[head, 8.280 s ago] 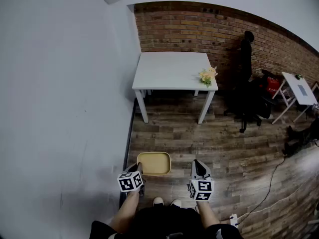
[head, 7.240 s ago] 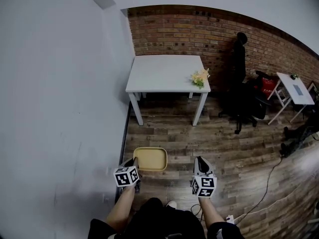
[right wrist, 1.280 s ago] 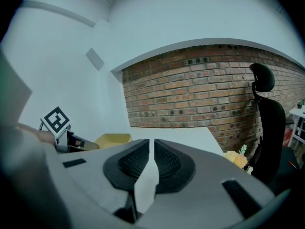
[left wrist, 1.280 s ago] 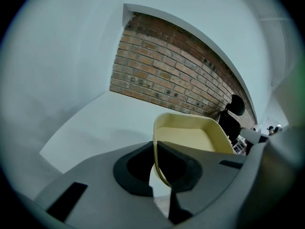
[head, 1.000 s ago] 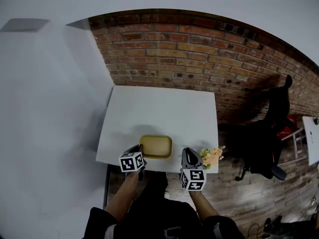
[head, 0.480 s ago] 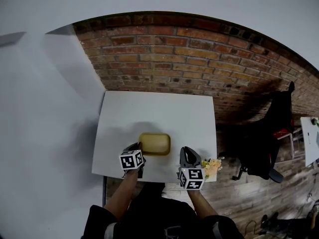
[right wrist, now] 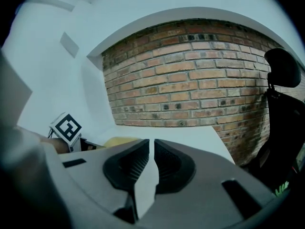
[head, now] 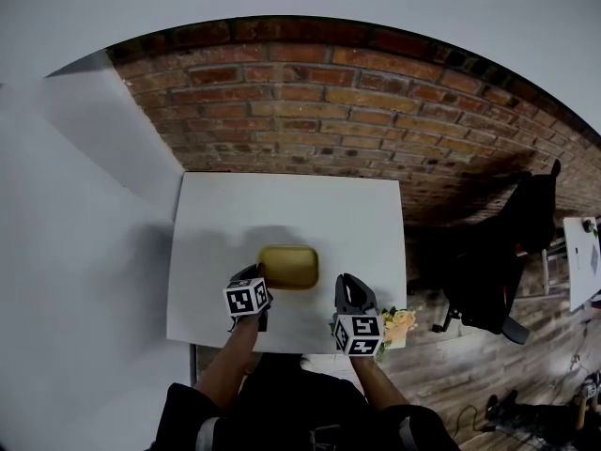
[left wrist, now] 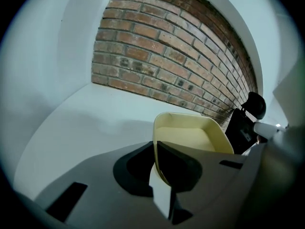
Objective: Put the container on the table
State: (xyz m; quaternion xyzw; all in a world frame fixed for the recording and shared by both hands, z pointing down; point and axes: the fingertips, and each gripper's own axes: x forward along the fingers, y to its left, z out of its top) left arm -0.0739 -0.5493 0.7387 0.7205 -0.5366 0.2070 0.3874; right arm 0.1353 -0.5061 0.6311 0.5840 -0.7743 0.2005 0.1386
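With the left gripper point(head: 256, 275), held the yellow container point(head: 288, 266) by its near left wall, jaws nipped tight on that thin rim. Had the container level, reaching ahead and to the right of that gripper, over the white table point(head: 282, 205); could not tell whether its base touched the top. Carried the right gripper point(head: 346, 283) empty, jaws drawn almost together with only a slit between, to the right of the container and apart from it. Saw a small bunch of pale flowers point(head: 399, 325) just right of the right gripper at the table's corner, and a brick wall point(head: 329, 101) beyond both grippers.
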